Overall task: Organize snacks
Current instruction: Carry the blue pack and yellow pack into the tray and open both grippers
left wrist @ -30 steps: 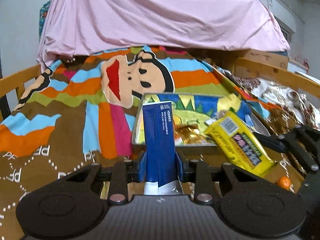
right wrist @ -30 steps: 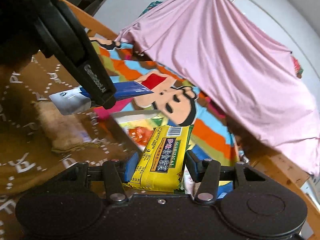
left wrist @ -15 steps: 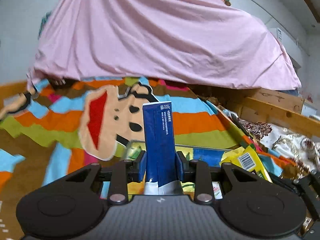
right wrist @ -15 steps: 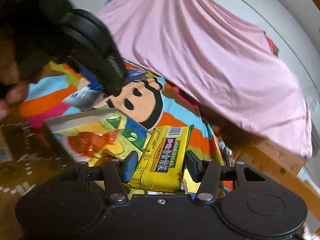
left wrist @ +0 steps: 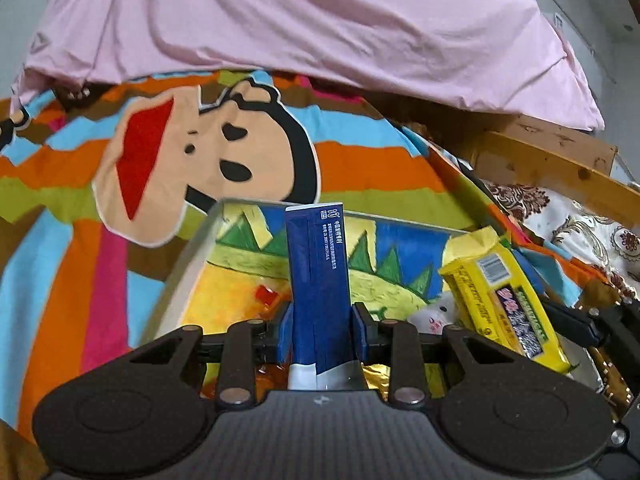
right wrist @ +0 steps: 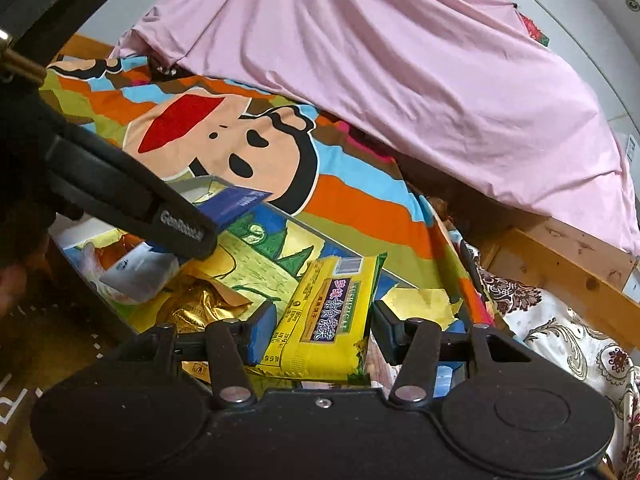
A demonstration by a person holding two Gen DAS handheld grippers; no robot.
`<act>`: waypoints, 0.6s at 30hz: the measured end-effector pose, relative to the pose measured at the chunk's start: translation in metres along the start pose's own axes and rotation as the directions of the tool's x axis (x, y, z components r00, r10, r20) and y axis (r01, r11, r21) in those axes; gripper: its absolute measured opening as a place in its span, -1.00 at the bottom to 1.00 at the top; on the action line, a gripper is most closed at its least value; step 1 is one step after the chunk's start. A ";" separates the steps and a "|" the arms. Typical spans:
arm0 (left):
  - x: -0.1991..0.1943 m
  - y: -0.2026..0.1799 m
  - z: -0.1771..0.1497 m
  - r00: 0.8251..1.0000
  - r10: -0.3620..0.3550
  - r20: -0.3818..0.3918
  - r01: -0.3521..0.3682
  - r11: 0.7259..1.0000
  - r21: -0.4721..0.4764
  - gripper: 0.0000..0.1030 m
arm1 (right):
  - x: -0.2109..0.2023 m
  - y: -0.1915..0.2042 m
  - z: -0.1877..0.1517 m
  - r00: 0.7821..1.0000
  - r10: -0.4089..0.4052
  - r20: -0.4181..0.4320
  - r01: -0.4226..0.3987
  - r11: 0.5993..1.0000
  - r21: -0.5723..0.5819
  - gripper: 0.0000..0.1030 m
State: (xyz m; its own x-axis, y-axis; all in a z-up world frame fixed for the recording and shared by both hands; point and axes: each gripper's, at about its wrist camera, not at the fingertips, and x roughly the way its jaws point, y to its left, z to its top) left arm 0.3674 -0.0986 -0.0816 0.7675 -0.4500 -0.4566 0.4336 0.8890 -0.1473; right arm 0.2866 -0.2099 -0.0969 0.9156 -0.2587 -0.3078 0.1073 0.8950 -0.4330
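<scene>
Gripping a blue pack (left wrist: 318,280) upright, left fingers (left wrist: 320,330) hover over the tray (left wrist: 192,248); right fingers (right wrist: 324,334) clamp a yellow pack (right wrist: 328,316) beside it.

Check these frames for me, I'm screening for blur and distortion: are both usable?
Left wrist view: blue packet in the left claw is sharp, its print readable; fisheye bends the pink sheet. Right wrist view: yellow packet in the right claw crisp; the blanket looks slightly soft. Both usable.

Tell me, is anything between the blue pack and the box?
Nothing visible. The left tongs hold the blue pack right over the box; gold wrappers lie inside, below it.
</scene>
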 end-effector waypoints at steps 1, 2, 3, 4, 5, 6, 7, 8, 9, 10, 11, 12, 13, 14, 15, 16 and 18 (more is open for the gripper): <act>0.001 0.000 0.000 1.000 -0.004 -0.001 0.004 1.000 0.000 -0.35 | 0.001 0.001 0.000 1.000 0.000 -0.005 0.000 1.000 -0.006 -0.17; 0.002 0.001 -0.001 1.000 -0.010 -0.002 0.010 1.000 0.000 -0.35 | 0.003 0.003 0.000 1.000 -0.004 -0.012 0.003 1.000 -0.017 -0.27; 0.002 0.001 -0.001 1.000 -0.016 -0.004 0.016 1.000 -0.001 -0.35 | 0.004 0.004 0.000 1.000 -0.004 -0.017 0.004 1.000 -0.023 -0.28; 0.003 0.002 -0.001 1.000 -0.024 -0.006 0.024 1.000 -0.003 -0.35 | 0.006 0.005 0.001 1.000 -0.001 -0.024 0.000 1.000 -0.029 -0.28; 0.003 0.002 -0.001 1.000 -0.027 -0.007 0.026 1.000 -0.005 -0.35 | 0.007 0.006 0.000 0.999 0.003 -0.037 -0.005 0.999 -0.038 -0.28; 0.004 0.002 -0.001 1.000 -0.028 -0.009 0.028 1.000 -0.005 -0.34 | 0.007 0.007 -0.001 0.999 0.003 -0.042 -0.005 0.999 -0.045 -0.28; 0.005 0.002 -0.001 0.999 -0.031 -0.011 0.031 1.000 -0.004 -0.34 | 0.007 0.008 -0.002 0.999 0.002 -0.044 -0.004 0.999 -0.050 -0.26; 0.005 0.002 -0.001 0.999 -0.033 -0.013 0.033 0.999 -0.002 -0.34 | 0.006 0.009 -0.002 0.999 0.002 -0.042 -0.004 0.999 -0.052 -0.25; 0.006 0.002 -0.002 0.999 -0.033 -0.017 0.033 0.999 0.001 -0.33 | 0.005 0.009 -0.002 0.999 0.001 -0.037 -0.003 0.999 -0.052 -0.23; 0.006 0.001 -0.002 0.999 -0.033 -0.019 0.033 0.999 0.006 -0.32 | 0.004 0.009 -0.002 0.999 -0.001 -0.034 -0.001 0.999 -0.050 -0.20; 0.007 0.000 -0.002 0.999 -0.034 -0.027 0.034 0.999 0.011 -0.30 | 0.004 0.008 -0.001 0.999 -0.004 -0.033 0.002 0.999 -0.047 -0.17; 0.008 -0.001 -0.002 0.999 -0.034 -0.037 0.035 0.999 0.013 -0.29 | 0.004 0.006 -0.001 0.999 -0.006 -0.035 0.004 0.999 -0.043 -0.10; 0.010 -0.001 -0.002 0.998 -0.033 -0.047 0.034 0.999 0.009 -0.29 | 0.004 0.005 -0.001 0.999 -0.010 -0.037 0.008 0.999 -0.037 -0.05; 0.011 0.000 -0.003 0.998 -0.034 -0.054 0.034 0.999 0.000 -0.26 | 0.003 0.003 -0.001 0.999 -0.014 -0.039 0.013 0.999 -0.030 -0.02; 0.011 0.001 -0.003 0.997 -0.037 -0.061 0.036 0.999 -0.011 -0.16 | 0.002 0.001 0.000 0.999 -0.019 -0.041 0.019 1.000 -0.022 0.03; 0.011 0.003 -0.002 0.997 -0.046 -0.063 0.045 0.999 -0.026 -0.12 | 0.001 -0.001 0.000 0.999 -0.026 -0.042 0.025 1.000 -0.013 0.09; 0.008 0.005 0.000 0.997 -0.054 -0.060 0.051 0.998 -0.047 0.08 | -0.002 -0.005 0.004 0.998 -0.036 -0.045 0.036 0.999 0.008 0.17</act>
State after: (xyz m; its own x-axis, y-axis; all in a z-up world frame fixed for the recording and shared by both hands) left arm 0.3754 -0.0977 -0.0861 0.7135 -0.4910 -0.4998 0.4495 0.8680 -0.2110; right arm 0.2857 -0.2127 -0.0912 0.8927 -0.3066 -0.3302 0.1432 0.8879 -0.4372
